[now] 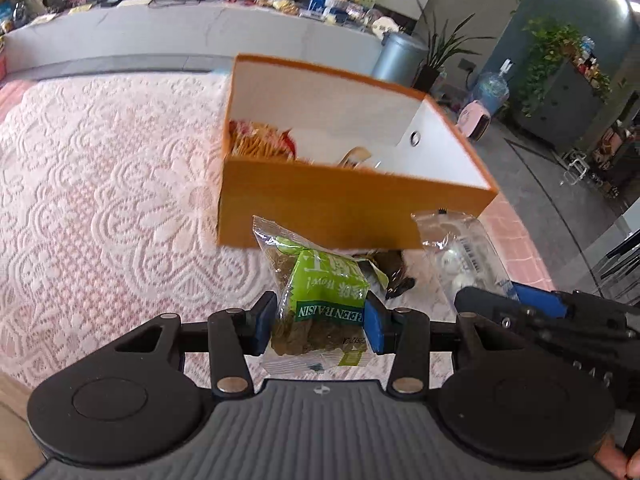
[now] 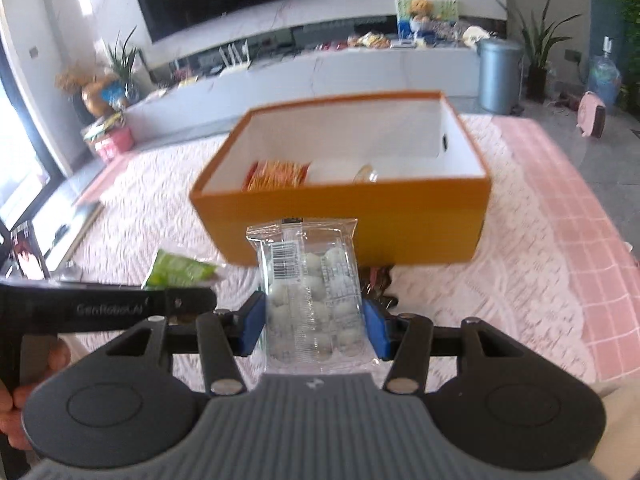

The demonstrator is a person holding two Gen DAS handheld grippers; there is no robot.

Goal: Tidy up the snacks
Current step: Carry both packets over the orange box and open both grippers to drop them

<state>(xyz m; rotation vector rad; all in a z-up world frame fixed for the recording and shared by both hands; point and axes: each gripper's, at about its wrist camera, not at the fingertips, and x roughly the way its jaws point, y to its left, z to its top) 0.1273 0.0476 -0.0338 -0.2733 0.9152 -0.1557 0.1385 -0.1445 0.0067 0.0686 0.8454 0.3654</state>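
Observation:
An open orange box (image 1: 320, 204) (image 2: 360, 220) stands on the pink lace tablecloth, with a red-and-yellow snack pack (image 1: 256, 142) (image 2: 276, 174) and a pale item inside. My left gripper (image 1: 320, 320) is shut on a green raisin packet (image 1: 320, 300), held just before the box's near wall; the packet also shows in the right wrist view (image 2: 176, 272). My right gripper (image 2: 314, 324) is shut on a clear packet of white round candies (image 2: 312, 288), held beside the left one; that packet also shows in the left wrist view (image 1: 460, 256).
A dark wrapped snack (image 1: 396, 276) (image 2: 378, 280) lies on the cloth against the box's near wall. A grey counter (image 1: 200, 36) with clutter runs behind the table. A grey bin (image 2: 500, 76) and plants stand at the right.

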